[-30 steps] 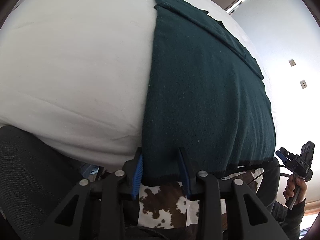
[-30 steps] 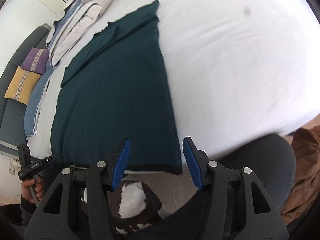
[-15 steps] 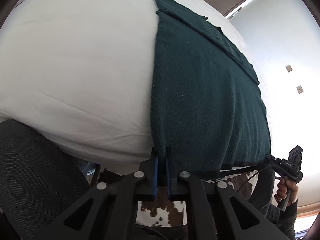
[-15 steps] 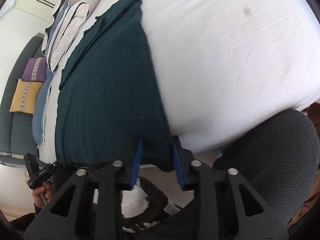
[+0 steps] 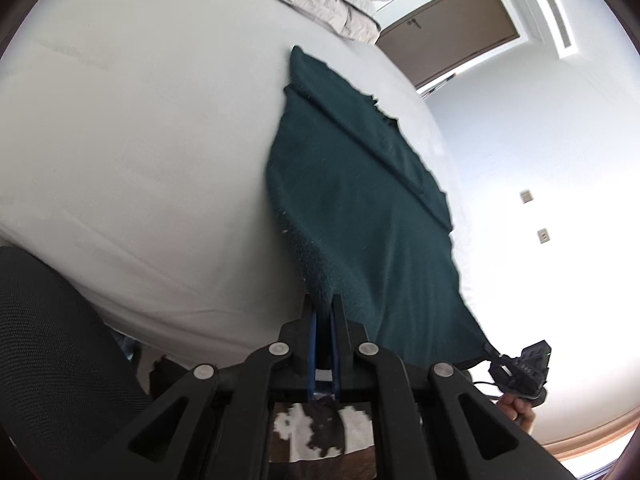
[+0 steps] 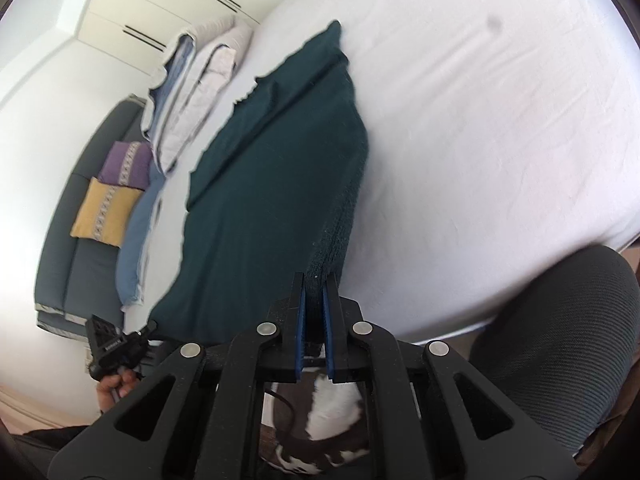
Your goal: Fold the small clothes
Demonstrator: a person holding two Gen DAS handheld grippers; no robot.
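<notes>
Both tools, left tool (image 5: 324, 312) and right tool (image 6: 315, 292), pinch the green cloth (image 5: 360, 200) (near corners)

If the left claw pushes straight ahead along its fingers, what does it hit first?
Probably the dark green garment it already grips at the near hem: the cloth stretches ahead of the left claw. Under it lies the white bed. Depth is unclear.

White bed (image 5: 140, 140) wide open; folded bedding stack (image 6: 192, 92) blocks far edge; chair (image 6: 560, 340) close.
</notes>
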